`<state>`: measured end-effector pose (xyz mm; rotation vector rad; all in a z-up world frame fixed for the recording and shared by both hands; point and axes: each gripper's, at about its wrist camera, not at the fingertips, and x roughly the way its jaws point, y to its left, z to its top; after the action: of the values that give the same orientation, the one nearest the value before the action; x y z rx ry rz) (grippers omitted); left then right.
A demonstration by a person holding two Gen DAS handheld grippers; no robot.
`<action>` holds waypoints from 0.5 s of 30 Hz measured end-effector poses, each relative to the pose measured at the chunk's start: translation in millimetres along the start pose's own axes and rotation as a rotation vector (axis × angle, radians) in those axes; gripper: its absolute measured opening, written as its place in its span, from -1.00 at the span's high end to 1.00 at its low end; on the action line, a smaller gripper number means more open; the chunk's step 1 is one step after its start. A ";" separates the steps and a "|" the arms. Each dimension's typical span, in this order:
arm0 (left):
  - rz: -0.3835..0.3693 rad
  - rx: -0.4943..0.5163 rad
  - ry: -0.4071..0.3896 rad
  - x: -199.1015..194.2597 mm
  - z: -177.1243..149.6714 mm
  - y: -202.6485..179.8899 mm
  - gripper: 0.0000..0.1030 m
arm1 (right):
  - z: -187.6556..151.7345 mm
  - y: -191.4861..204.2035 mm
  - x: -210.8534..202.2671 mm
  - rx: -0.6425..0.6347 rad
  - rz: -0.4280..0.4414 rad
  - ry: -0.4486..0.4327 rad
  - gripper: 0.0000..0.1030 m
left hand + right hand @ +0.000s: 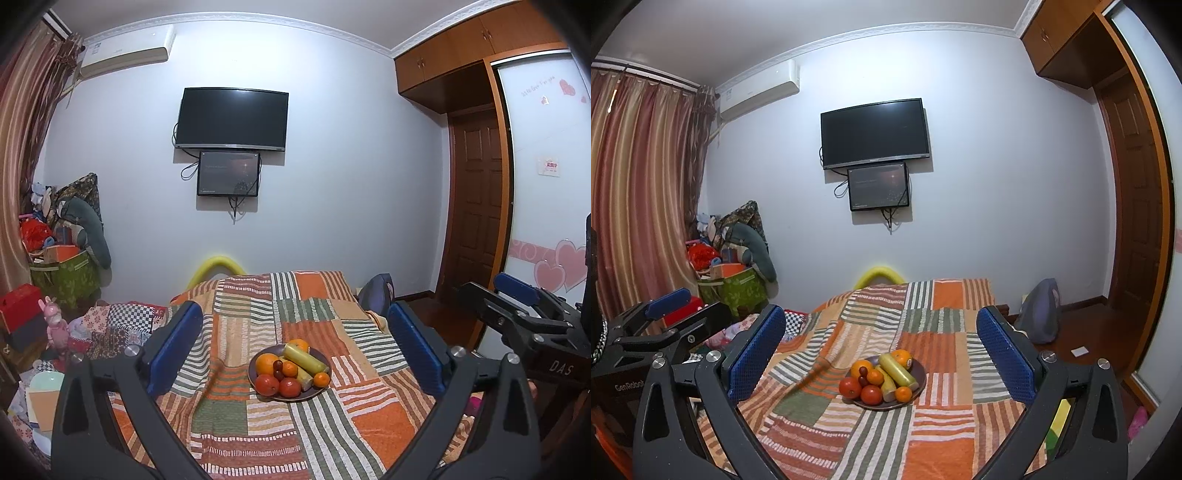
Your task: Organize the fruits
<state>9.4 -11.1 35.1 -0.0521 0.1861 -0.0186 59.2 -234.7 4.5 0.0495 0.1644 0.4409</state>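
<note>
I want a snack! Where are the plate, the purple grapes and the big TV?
plate [318,392], left wrist view, bare front rim.
purple grapes [277,368], left wrist view, cluster's middle.
TV [874,133], right wrist view, screen centre.

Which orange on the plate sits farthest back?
The large orange at the plate's far rim, behind the yellow-green banana; the other oranges lie nearer the camera.

Bed [362,417] (patchwork cover) bears fruit plate [320,390].

one plate [254,373] holds four oranges [267,363], two tomatoes [267,384], two bananas [306,357] (plus some grapes [277,369]).
</note>
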 end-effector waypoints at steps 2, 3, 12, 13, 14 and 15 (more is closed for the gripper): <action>0.002 0.001 0.000 0.0 0.0 -0.1 -0.98 | 0.7 0.3 -0.3 -0.002 -0.001 0.001 -1.00; 0.002 0.001 0.000 0.4 -0.4 0.1 -0.98 | 0.8 0.3 -0.4 -0.001 -0.002 0.000 -1.00; 0.000 0.001 -0.002 0.0 -0.5 -0.2 -0.98 | 1.1 0.4 -0.7 -0.002 -0.003 0.000 -1.00; -0.001 0.002 -0.003 -0.2 -0.8 -0.1 -0.98 | 1.3 0.4 -0.8 -0.002 -0.003 0.000 -1.00; 0.000 0.004 -0.003 -0.2 -1.1 -0.4 -0.99 | 1.5 0.4 -1.0 -0.002 -0.002 -0.001 -1.00; 0.000 0.006 -0.004 -0.3 -1.1 -0.6 -0.99 | 1.4 0.5 -0.7 -0.002 -0.002 0.000 -1.00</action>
<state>8.8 -11.7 34.1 -0.0464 0.1824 -0.0192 58.6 -234.6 6.0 0.0470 0.1638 0.4389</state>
